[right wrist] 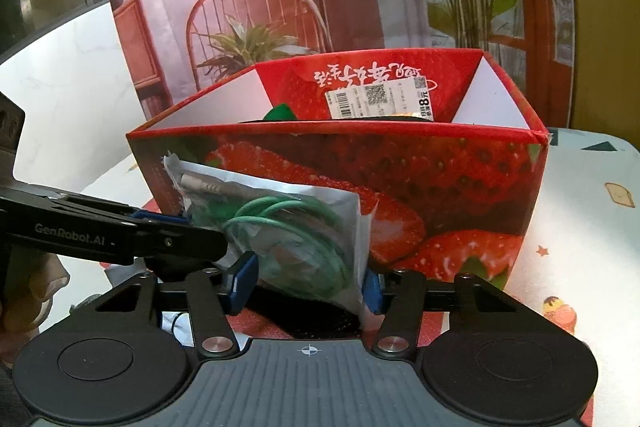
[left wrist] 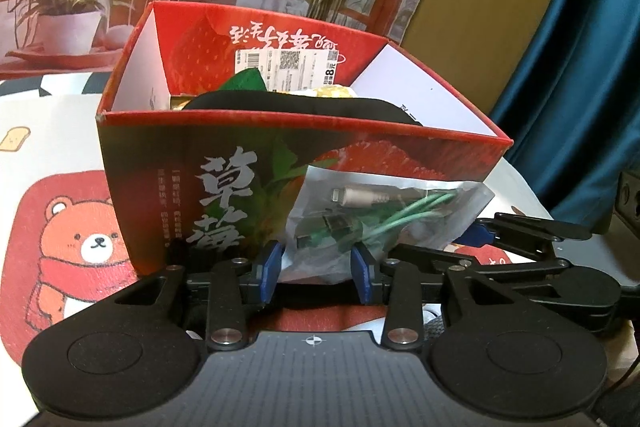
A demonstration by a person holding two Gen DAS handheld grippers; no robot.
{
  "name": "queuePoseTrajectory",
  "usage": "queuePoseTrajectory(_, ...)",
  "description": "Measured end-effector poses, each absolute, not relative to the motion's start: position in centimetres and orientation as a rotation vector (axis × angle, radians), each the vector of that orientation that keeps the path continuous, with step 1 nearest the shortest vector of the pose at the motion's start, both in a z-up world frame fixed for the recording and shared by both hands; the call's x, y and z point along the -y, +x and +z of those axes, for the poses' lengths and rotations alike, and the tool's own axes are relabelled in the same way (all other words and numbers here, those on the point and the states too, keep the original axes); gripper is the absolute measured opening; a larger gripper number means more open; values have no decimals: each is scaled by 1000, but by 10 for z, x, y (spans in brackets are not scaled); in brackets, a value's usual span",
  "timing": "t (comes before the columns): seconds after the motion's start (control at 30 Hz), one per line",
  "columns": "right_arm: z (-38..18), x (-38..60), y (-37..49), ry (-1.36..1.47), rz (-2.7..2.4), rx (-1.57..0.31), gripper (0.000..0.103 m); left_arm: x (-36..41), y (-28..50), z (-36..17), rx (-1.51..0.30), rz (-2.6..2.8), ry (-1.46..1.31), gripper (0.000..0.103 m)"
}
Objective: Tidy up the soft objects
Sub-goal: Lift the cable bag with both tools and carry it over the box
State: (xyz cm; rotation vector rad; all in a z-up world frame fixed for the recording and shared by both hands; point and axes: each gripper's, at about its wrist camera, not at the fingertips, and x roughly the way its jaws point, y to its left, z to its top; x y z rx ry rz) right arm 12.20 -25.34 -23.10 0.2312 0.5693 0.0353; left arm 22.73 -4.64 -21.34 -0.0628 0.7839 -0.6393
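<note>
Clamping the left gripper (left wrist: 317, 263) on the clear plastic bag (left wrist: 384, 223), with both blue pads pressing in on the bag's crumpled lower part. Holding that bag raised just ahead of the fingertips and right up against the near wall of the strawberry box (left wrist: 208, 187). Cannot tell whether bag and wall are actually touching.

Closing the right gripper (right wrist: 308, 281) on the same bag from the other side, with the film spanning the whole gap between its pads and the bag's folded edge lying against the right-hand pad. Showing through the film, straight ahead of these fingers, a coiled green cable (right wrist: 288, 219) and, further up and to the left, a pale plug (right wrist: 200, 185).

Reaching in from the left of the right tool, at fingertip level, the left tool's dark arm, its blue pad against the bag. Wrapping around that tool's handle, low at the left edge, a person's fingers (right wrist: 36, 291).

Lying inside the box, beyond and above both tools, a black soft item (left wrist: 300, 105), something green (left wrist: 248, 81) and something yellow (left wrist: 336, 93) behind it. Sticking to the far inner wall, a white barcode label (left wrist: 288, 63). Lying under the box, left of the left tool, a bear-print mat (left wrist: 72, 247).
</note>
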Motion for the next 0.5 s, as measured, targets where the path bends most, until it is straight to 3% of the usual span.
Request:
queuePoseTrajectory(0.27,-228,259,119,267,26,-555,33,48,221,-208,-778,-604,-62,35)
queuePoseTrajectory(0.5,-214,255,112,269,46,-519,31,32,212,-197,-767,-576,-136,35)
